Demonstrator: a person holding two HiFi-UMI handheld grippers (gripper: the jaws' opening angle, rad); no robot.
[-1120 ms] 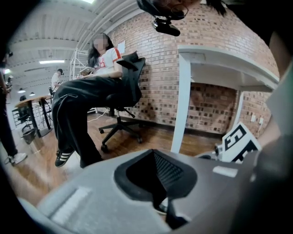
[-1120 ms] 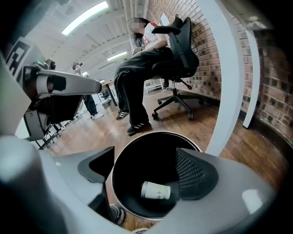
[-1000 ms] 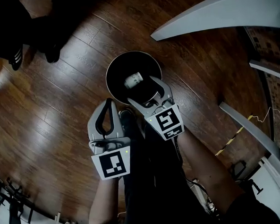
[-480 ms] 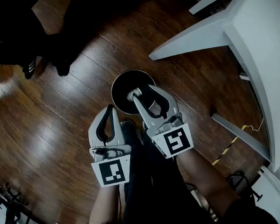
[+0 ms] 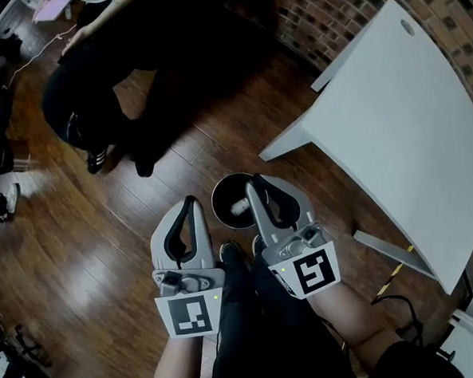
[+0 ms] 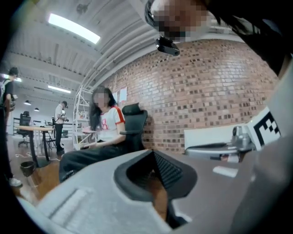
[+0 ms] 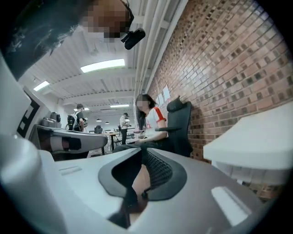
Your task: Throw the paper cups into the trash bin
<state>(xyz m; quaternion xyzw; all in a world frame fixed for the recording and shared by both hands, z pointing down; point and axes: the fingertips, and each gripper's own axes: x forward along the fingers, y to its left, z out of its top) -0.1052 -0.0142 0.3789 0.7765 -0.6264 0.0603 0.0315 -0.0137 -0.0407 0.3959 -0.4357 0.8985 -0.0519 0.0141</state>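
The black round trash bin stands on the wooden floor far below my grippers in the head view. A white paper cup lies inside it. My left gripper is shut and empty, raised to the left of the bin. My right gripper overlaps the bin's right rim in that view. Its jaws have just been closing with nothing between them, and they now meet. In the gripper views both the left gripper and the right gripper point level across the room, not at the bin.
A white table stands to the right by a brick wall, its lower rail near my right arm. A person in dark trousers sits ahead on the left on an office chair. Other people stand at desks far back.
Both grippers have risen well above the bin, which now looks smaller. The right jaws, open over the bin a second ago, have closed. The cup stays in the bin.
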